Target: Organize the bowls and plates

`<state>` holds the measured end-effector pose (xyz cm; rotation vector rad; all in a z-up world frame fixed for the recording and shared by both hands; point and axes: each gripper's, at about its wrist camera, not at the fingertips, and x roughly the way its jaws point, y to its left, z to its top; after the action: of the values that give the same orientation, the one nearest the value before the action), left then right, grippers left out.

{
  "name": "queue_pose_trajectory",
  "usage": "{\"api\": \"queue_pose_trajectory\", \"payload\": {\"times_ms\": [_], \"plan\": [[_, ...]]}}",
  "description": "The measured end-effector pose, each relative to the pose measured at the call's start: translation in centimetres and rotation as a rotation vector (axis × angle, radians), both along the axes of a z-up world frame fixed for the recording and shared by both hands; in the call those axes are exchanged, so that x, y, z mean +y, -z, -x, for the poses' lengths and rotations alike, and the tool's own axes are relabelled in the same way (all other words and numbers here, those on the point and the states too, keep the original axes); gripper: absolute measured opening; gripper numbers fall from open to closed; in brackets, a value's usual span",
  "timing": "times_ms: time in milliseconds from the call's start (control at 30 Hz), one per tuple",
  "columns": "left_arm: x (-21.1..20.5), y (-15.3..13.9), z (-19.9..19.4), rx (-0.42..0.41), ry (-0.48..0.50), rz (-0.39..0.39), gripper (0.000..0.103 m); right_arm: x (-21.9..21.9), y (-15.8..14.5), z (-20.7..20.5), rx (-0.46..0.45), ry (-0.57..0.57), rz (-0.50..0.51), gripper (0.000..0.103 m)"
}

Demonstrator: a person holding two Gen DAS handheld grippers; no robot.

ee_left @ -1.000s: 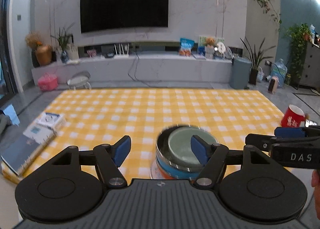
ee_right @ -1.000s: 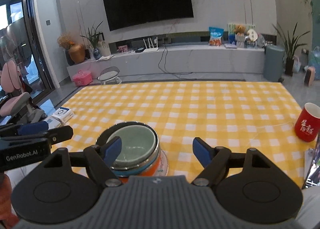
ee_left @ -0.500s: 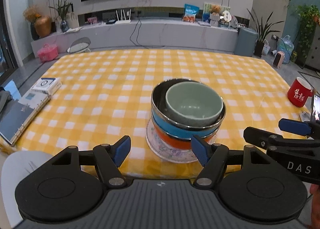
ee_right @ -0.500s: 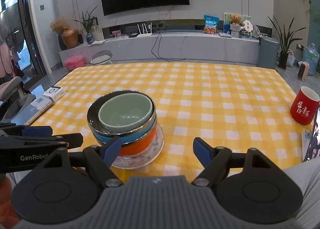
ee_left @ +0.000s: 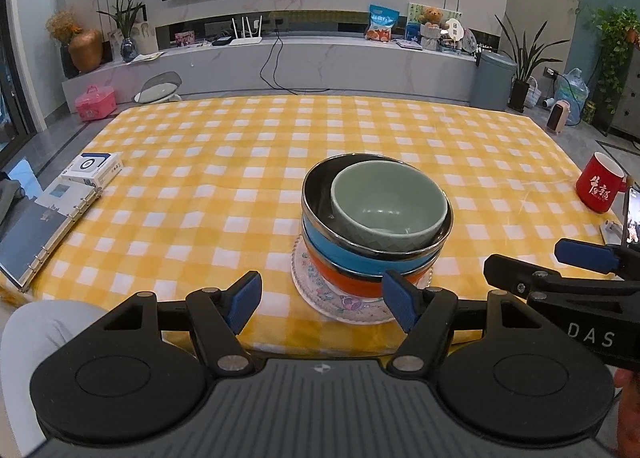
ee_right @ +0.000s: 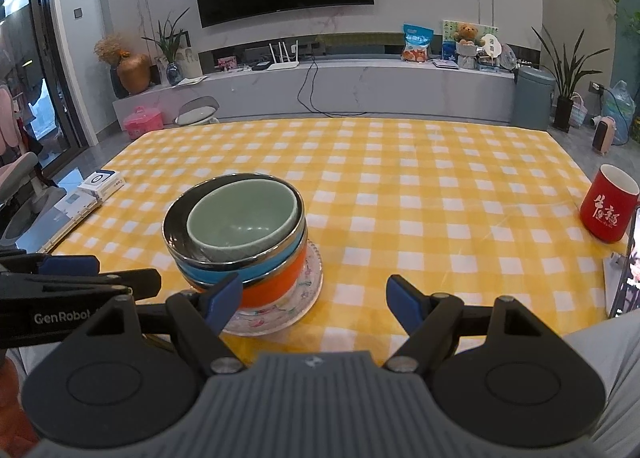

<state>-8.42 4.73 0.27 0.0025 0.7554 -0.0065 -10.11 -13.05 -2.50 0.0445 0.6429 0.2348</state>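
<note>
A stack stands near the front edge of the yellow checked table [ee_left: 280, 162]: a clear flowered plate [ee_left: 340, 304] at the bottom, then an orange bowl [ee_left: 348, 282], a blue steel-rimmed bowl [ee_left: 340, 242] and a pale green bowl [ee_left: 388, 210] on top. My left gripper [ee_left: 324, 306] is open just before the stack, its right pad beside the plate's front rim. In the right wrist view the same stack [ee_right: 240, 242] sits left of centre. My right gripper [ee_right: 314, 304] is open, its left pad close to the orange bowl [ee_right: 272, 282], nothing between the pads.
A red mug [ee_right: 610, 204] stands at the table's right edge, with a propped phone [ee_right: 628, 270] in front of it. A binder [ee_left: 36, 234] and a white box [ee_left: 94, 168] lie at the left edge. My knees show below the table's front edge.
Both views tipped downward and dropped a little, so the bowl stack now shows whole above the fingers instead of half hidden behind them. The jaws stayed equally wide.
</note>
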Motion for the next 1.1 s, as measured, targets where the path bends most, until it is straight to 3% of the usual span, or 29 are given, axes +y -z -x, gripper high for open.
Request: {"api": "queue_pose_trajectory", "payload": {"times_ms": [1100], "plan": [[0.15,-0.31,0.14,0.000,-0.006,-0.004,0.081,0.26,-0.26,0.54,-0.022,-0.006,-0.006,0.078]]}}
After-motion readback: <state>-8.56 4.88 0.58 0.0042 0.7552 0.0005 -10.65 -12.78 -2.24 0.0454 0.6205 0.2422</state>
